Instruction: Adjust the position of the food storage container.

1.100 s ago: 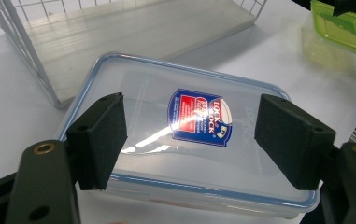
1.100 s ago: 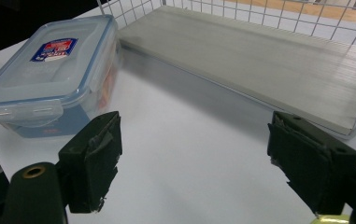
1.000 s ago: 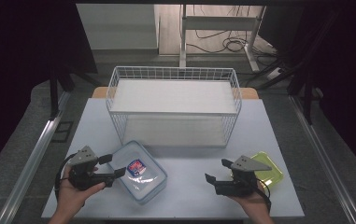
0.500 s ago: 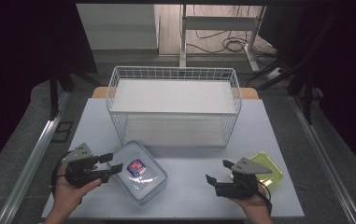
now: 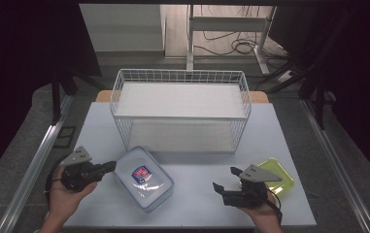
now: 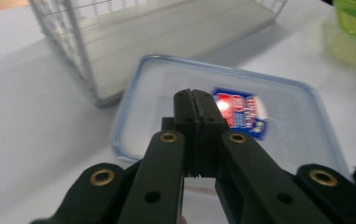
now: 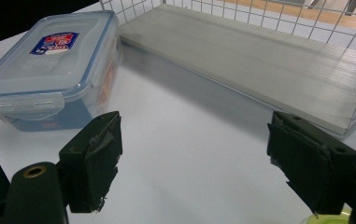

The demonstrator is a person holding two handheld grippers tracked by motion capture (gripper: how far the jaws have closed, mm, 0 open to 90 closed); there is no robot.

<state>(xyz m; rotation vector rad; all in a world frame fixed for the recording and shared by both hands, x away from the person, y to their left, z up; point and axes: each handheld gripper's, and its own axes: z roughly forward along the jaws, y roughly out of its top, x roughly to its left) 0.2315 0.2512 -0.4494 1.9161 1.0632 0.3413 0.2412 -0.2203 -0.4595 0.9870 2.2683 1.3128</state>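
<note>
A clear lidded food container with a blue rim and a red-and-blue label lies on the pale table, front left of centre. My left gripper points at its left edge. In the left gripper view the jaws have just been closing and now meet above the lid, with nothing between them. My right gripper is held at the front right, open and empty. In the right gripper view its pads stand wide apart, and the container lies off to the far left.
A white wire basket with a grey board inside stands across the middle of the table. A yellow-green lidded container sits just behind my right gripper, near the front right corner.
My left gripper's jaws have gone from open to shut beside the clear container, and the left hand has shifted slightly. The right gripper and the container have not moved.
</note>
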